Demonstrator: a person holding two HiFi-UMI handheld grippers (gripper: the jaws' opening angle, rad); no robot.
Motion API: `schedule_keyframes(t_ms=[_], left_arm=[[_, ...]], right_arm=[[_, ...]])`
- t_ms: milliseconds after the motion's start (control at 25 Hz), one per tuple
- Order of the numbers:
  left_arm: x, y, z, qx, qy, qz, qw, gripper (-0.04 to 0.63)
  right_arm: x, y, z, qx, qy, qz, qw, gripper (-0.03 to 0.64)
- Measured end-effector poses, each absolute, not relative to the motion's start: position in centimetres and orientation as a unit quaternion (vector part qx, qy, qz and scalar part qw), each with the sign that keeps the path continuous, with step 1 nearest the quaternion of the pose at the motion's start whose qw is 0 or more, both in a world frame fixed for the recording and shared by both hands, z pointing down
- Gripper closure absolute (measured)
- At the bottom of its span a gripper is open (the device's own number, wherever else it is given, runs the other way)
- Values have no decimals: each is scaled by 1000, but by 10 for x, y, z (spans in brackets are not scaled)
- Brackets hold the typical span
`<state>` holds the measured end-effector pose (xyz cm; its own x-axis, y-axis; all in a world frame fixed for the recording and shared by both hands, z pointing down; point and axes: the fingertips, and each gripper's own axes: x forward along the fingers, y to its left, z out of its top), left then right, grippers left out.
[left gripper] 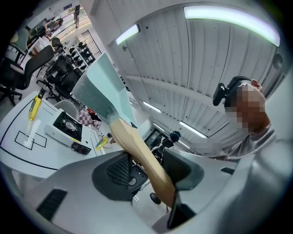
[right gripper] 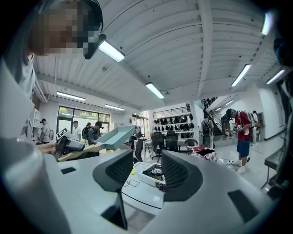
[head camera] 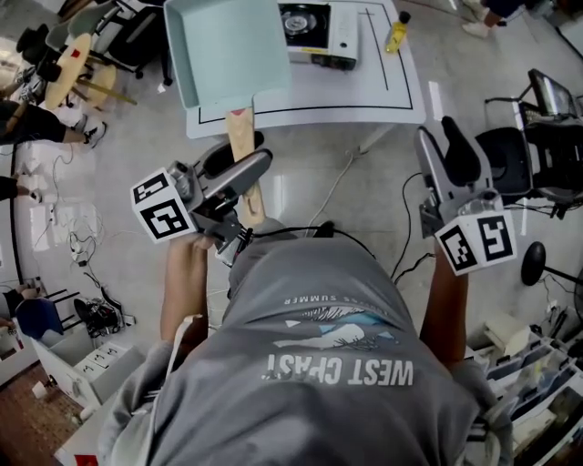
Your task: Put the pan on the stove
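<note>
Clamping the wooden handle [head camera: 242, 136] of a pale green square pan [head camera: 228, 45], the left hand-held gripper [head camera: 250, 168] has its jaws closed tight on the handle's near end, with the pads pressing on both sides of it. In the left gripper view the handle [left gripper: 142, 155] runs up and away from between the pads to the pan body [left gripper: 103, 91], which is carried in the air beyond the jaw tips and touches no surface. The person's left hand [head camera: 196, 250] grips the tool just behind its marker cube [head camera: 164, 209].

The right hand-held gripper [head camera: 442, 136] is held level, well apart from the left one on its right side. Its jaws stand open and nothing is between them. Through the gap the right gripper view shows only the far table and stove [right gripper: 153, 172]. The same view shows the pan [right gripper: 112, 136] off to that gripper's left, raised above table height.

Beyond both grippers, across a stretch of grey floor [head camera: 364, 191] with a loose cable, stands the white table [head camera: 364, 86], marked with black lines. In the head view the pan overlaps its near left part. A portable gas stove [head camera: 314, 27] sits on the table, beyond the pan and to its right. A yellow bottle [head camera: 397, 32] stands further right of the stove. A black office chair [head camera: 510, 150] stands to the right of the right hand-held gripper.
</note>
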<state>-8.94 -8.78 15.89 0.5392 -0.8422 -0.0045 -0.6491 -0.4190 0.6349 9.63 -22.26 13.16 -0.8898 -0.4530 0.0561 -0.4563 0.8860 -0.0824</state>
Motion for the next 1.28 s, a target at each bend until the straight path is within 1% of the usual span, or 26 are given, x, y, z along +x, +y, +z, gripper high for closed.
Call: schedule_keyframes(t_ms=[160, 440, 720, 960, 1280], left_arm=[[-91, -98, 160, 825, -449, -163, 301, 387], [-125, -121, 159, 833, -428, -166, 309, 387], [-151, -185, 171, 844, -394, -163, 325, 385], [-173, -229, 173, 855, -371, -149, 330, 387], [-184, -281, 183, 858, -339, -154, 353, 385]], right_arm=[[90, -231, 139, 231, -971, 56, 23, 416], [54, -244, 131, 251, -966, 53, 28, 414], [47, -297, 124, 300, -952, 42, 36, 414], [20, -328, 117, 324, -945, 41, 32, 414], [4, -367, 118, 352, -934, 40, 39, 414]])
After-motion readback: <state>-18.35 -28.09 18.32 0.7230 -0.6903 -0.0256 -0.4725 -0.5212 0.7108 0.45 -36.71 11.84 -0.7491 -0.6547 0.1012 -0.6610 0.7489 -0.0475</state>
